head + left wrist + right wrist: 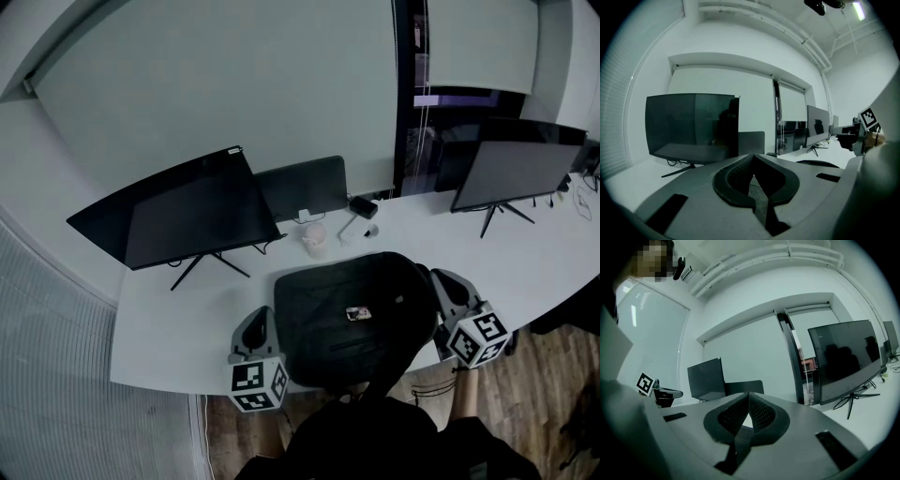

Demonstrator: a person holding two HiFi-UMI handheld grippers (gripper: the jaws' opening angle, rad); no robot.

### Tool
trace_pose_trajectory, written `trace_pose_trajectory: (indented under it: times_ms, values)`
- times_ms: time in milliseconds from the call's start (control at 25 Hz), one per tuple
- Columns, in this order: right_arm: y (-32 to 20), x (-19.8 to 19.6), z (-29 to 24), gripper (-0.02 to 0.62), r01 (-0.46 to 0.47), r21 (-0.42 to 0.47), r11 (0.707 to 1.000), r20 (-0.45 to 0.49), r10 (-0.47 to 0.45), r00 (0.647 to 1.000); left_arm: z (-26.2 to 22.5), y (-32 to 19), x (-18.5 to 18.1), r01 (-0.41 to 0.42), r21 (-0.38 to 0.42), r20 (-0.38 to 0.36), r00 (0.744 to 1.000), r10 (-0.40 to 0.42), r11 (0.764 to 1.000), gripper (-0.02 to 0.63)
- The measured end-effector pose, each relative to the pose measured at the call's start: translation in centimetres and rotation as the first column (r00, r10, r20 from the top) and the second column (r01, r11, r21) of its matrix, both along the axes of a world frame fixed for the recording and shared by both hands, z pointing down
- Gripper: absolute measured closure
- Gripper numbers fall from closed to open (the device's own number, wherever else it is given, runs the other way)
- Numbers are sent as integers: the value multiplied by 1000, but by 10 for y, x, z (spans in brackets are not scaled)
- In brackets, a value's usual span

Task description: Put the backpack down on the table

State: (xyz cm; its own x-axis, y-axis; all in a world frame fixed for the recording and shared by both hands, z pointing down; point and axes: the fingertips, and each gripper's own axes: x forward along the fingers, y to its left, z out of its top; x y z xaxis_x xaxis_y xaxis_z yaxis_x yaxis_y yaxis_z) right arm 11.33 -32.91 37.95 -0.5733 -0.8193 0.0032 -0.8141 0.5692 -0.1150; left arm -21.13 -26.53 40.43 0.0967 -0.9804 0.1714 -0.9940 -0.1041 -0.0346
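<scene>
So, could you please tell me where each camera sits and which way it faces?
Head view: on the person's head, steeply down at the backpack on the table; left gripper, right gripper and clothing show.
Left gripper view: on the left gripper, facing level past its shut jaws toward a monitor.
Right gripper view: on the right gripper, likewise, toward a second monitor.
Shared: each gripper view shows the other gripper.

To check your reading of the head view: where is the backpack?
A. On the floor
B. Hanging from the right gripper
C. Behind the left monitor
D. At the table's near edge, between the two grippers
D: the backpack lies at the near edge of the table, with the left gripper and the right gripper on either side of it.
</scene>
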Motion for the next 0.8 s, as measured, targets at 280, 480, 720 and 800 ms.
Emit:
trace_pose_trajectory:
  times_ms: [280, 480, 720, 800]
  values:
    - [1, 0, 0, 582, 0, -1, 1000, -16, 0, 1000, -2, 3, 4, -12, 18, -10, 1000, 12, 1000, 590]
    - [2, -4, 3, 583, 8, -3, 1000, -17, -8, 1000, -3, 5, 5, -19, 23, -4, 1000, 19, 1000, 589]
    - [1, -4, 2, 583, 4, -3, 1000, -28, -4, 1000, -2, 5, 6, -23, 18, 6, 1000, 23, 1000, 591]
    - [1, -2, 3, 582, -1, -5, 1000, -29, 1, 1000, -2, 5, 7, -23, 15, 10, 1000, 23, 1000, 591]
